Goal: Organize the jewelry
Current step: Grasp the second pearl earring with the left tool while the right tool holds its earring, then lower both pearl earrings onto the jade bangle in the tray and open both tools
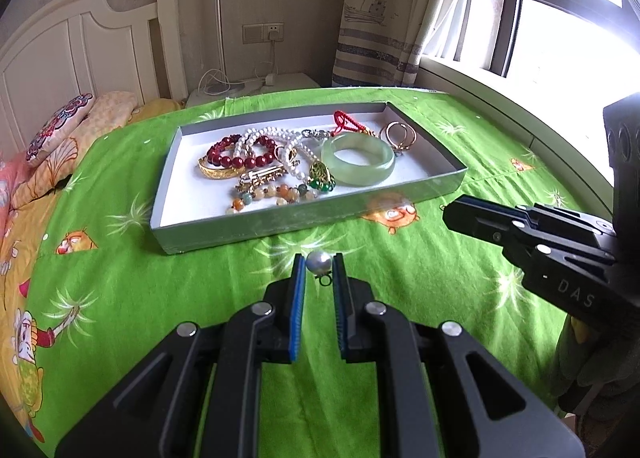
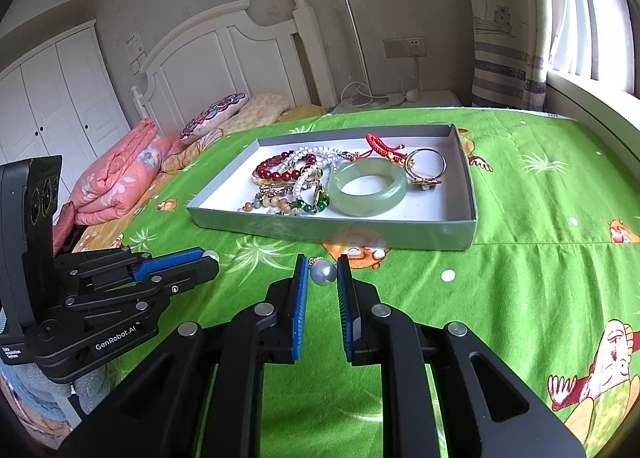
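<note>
A grey cardboard tray (image 1: 280, 224) (image 2: 332, 232) on the green bedspread holds a jade bangle (image 1: 358, 158) (image 2: 368, 186), red bead bracelet (image 1: 240, 156), pearl strands, a gold ring (image 2: 426, 166) and a red cord. My left gripper (image 1: 319, 262) is shut on a silver pearl earring (image 1: 319, 261), just in front of the tray; in the right wrist view it (image 2: 208, 258) sits at left with the pearl at its tip. My right gripper (image 2: 323, 270) is shut on another silver pearl earring (image 2: 323, 272); in the left wrist view it (image 1: 452, 210) sits at right.
The green cartoon bedspread (image 1: 400, 298) covers the bed. Pillows (image 2: 212, 114) and a folded pink quilt (image 2: 120, 178) lie toward the headboard. A white nightstand (image 1: 256, 86) with cables stands behind the bed. A curtain and window sill (image 1: 480, 78) run along the right.
</note>
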